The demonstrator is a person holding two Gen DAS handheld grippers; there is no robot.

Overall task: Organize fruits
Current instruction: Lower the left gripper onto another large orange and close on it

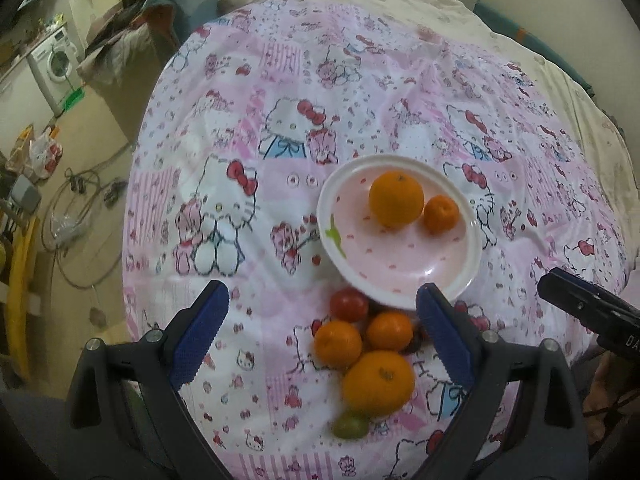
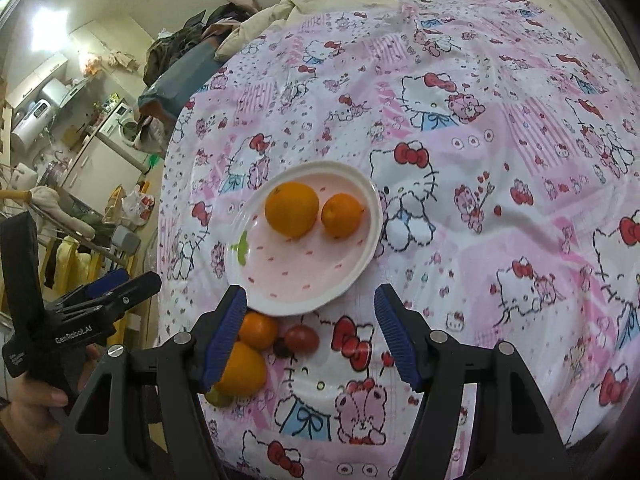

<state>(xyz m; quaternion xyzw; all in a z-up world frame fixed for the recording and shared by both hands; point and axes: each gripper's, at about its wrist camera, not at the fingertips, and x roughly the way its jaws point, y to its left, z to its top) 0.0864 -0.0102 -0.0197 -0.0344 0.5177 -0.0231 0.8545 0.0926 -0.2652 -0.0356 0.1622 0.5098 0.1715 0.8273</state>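
Covering bed, cartoon-cat sheet [image 1: 400,92], washing machine [image 1: 56,64]

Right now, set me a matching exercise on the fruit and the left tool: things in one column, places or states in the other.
Things:
1. large orange
2. red tomato
3. green fruit
4. left tool

Places or states:
A. open, holding nothing
B. on the plate
C. on the cloth, right beside the plate's rim
D. on the cloth, farthest from the plate

Pairs: 1-B, 2-C, 3-D, 4-A
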